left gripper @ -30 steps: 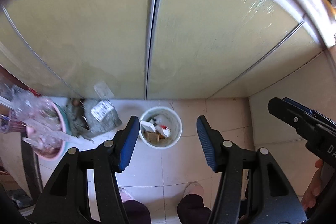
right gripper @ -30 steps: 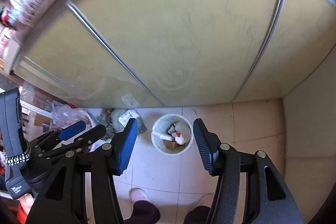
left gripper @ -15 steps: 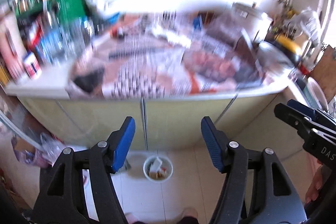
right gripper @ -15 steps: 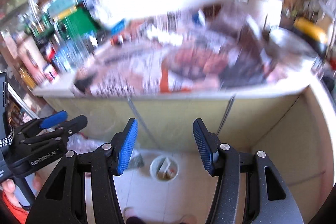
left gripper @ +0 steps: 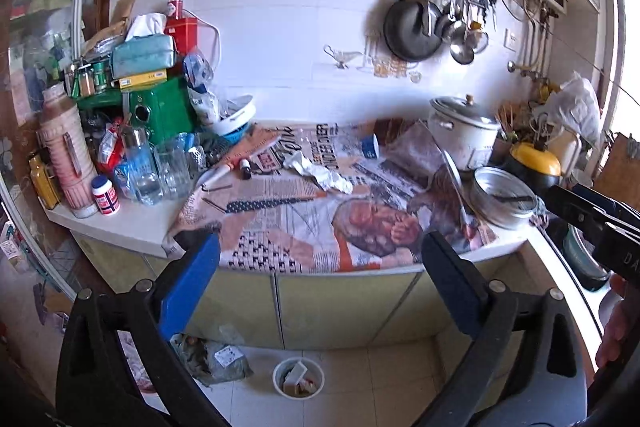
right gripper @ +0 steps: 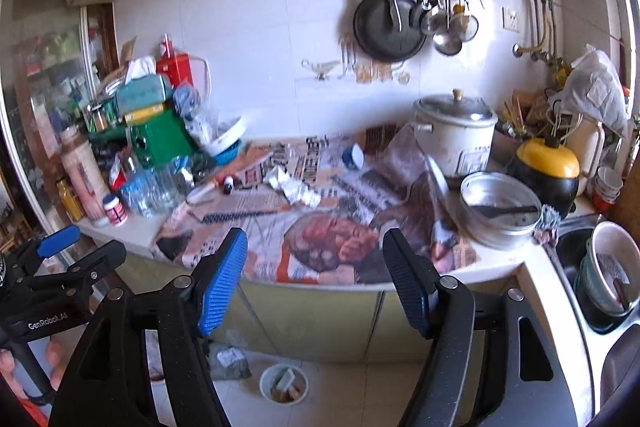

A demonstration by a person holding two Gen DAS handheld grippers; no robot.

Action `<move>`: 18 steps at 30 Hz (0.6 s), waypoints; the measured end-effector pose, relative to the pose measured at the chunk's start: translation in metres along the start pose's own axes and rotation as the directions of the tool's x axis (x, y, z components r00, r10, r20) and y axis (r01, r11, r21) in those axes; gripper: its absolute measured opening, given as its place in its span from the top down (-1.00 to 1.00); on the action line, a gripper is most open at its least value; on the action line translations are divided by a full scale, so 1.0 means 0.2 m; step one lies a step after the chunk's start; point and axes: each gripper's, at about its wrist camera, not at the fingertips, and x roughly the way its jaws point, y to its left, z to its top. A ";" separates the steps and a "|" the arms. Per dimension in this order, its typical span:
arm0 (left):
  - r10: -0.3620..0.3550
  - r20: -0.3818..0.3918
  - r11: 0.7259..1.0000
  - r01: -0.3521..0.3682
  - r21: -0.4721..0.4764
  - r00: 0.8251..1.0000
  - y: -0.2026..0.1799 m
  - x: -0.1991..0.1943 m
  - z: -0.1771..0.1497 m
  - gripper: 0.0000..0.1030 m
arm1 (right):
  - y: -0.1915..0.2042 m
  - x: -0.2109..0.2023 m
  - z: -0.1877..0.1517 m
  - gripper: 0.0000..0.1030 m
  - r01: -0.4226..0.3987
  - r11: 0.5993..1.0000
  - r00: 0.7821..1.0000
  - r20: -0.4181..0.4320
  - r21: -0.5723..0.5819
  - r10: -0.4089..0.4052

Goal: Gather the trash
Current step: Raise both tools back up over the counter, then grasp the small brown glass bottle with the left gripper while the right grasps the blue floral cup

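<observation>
A crumpled white paper [left gripper: 320, 174] [right gripper: 294, 187] lies on the newspaper-covered counter [left gripper: 304, 211] [right gripper: 280, 231]. On the floor below stands a small white bin [left gripper: 298, 383] [right gripper: 283, 383] holding scraps. My left gripper [left gripper: 320, 279] hangs in front of the counter edge, its jaws opening wide with nothing between them. My right gripper [right gripper: 316, 267] is beside it at the same height, jaws also opening and empty. Each gripper shows at the edge of the other's view, the left gripper [right gripper: 64, 259] and the right gripper [left gripper: 592, 215].
The counter's left end is stacked with bottles, a green box [left gripper: 160, 107] and a pink flask [left gripper: 66, 151]. A rice cooker [left gripper: 464, 131], a metal pot [left gripper: 502, 201] and a sink [right gripper: 600, 275] stand right. A grey bag [left gripper: 216, 359] lies by the bin.
Both grippers rose from low over the floor bin to counter height and tilted up, so the countertop came into view. Both pairs of jaws have spread wider.
</observation>
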 end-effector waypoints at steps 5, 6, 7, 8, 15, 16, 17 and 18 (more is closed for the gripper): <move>0.014 0.007 1.000 -0.014 -0.015 1.000 0.08 0.12 0.08 -0.99 | 0.00 0.06 0.05 -0.36 0.017 1.000 1.000 0.009 -0.017 -0.017; 0.019 0.006 1.000 -0.018 -0.016 1.000 0.09 0.16 0.09 -0.99 | 0.01 0.11 0.06 -0.36 0.021 1.000 1.000 0.009 -0.017 -0.020; 0.023 0.004 1.000 -0.023 -0.019 1.000 0.12 0.20 0.10 -0.99 | 0.01 0.13 0.07 -0.37 0.021 1.000 1.000 0.007 -0.017 -0.021; 0.026 0.000 0.999 -0.026 -0.022 1.000 0.14 0.24 0.12 -0.99 | 0.03 0.17 0.09 -0.41 0.024 1.000 1.000 0.002 -0.012 -0.024; 0.060 -0.018 0.998 -0.060 0.009 0.998 0.36 0.60 0.28 -0.99 | 0.06 0.44 0.22 -0.84 0.144 0.989 0.990 0.002 0.030 -0.144; 0.062 -0.026 0.998 -0.061 0.016 0.998 0.39 0.65 0.31 -0.99 | 0.06 0.48 0.24 -0.92 0.163 0.986 0.987 -0.001 0.034 -0.163; 0.060 -0.040 0.998 -0.060 0.022 0.997 0.42 0.72 0.34 -0.99 | 0.05 0.51 0.25 -0.97 0.178 0.983 0.984 -0.006 0.039 -0.178; 0.057 -0.052 0.998 -0.056 0.026 0.997 0.45 0.77 0.37 -0.99 | 0.05 0.57 0.27 -0.99 0.204 0.978 0.979 -0.019 0.050 -0.203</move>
